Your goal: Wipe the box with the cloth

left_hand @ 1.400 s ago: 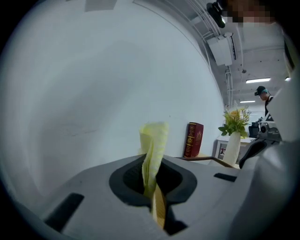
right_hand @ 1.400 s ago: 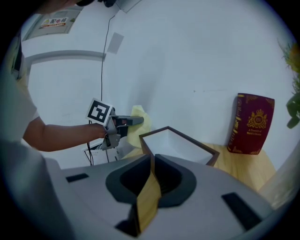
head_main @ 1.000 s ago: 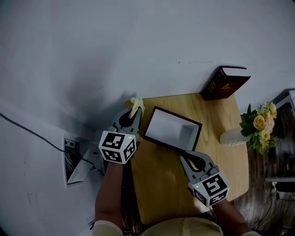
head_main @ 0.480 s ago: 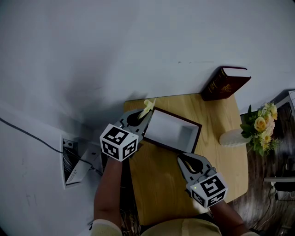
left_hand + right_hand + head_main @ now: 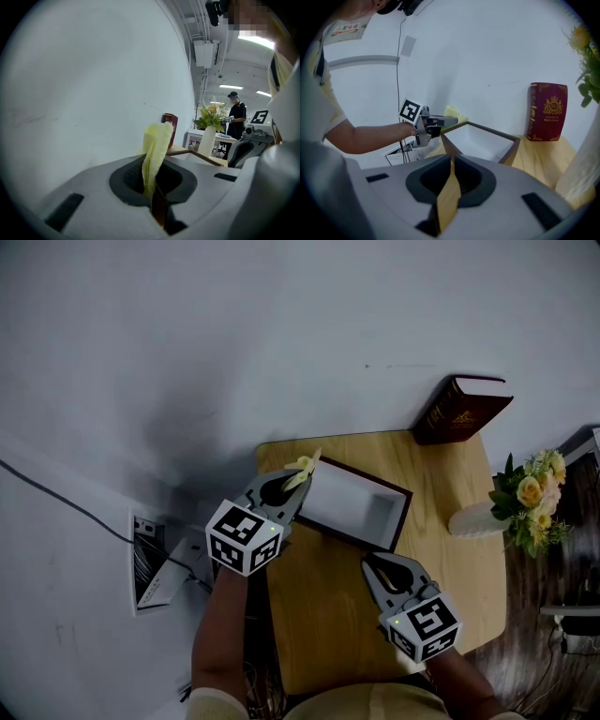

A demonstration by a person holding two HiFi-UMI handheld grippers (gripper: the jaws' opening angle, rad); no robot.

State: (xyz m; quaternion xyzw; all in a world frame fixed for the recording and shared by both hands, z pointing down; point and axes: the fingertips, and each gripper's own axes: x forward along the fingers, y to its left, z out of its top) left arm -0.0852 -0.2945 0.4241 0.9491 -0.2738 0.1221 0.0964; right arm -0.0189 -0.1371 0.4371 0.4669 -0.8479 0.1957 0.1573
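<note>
Left claw: the left gripper [image 5: 296,486] is clamped on a pale yellow cloth [image 5: 305,466]. Its own view shows the cloth [image 5: 156,145] as a folded strip standing up from between the closed jaws.
Cloth's place: the head view puts it at the box's far left corner. The right gripper view shows it just behind that rim. No view shows whether it touches the rim.
Box: an open rectangular box with a dark brown rim and white inside [image 5: 349,502] sits on the light wooden table [image 5: 323,615].
Right claw: the right gripper [image 5: 373,564] is closed and empty, just near the box's near side.
Book: a dark red hardback book [image 5: 461,409] stands at the far wall. Its gold crest shows only in the right gripper view.
Vase: a white vase of yellow flowers [image 5: 476,519] is at the table's right edge.
Background: a person in dark clothes [image 5: 236,115] appears only in the left gripper view.
</note>
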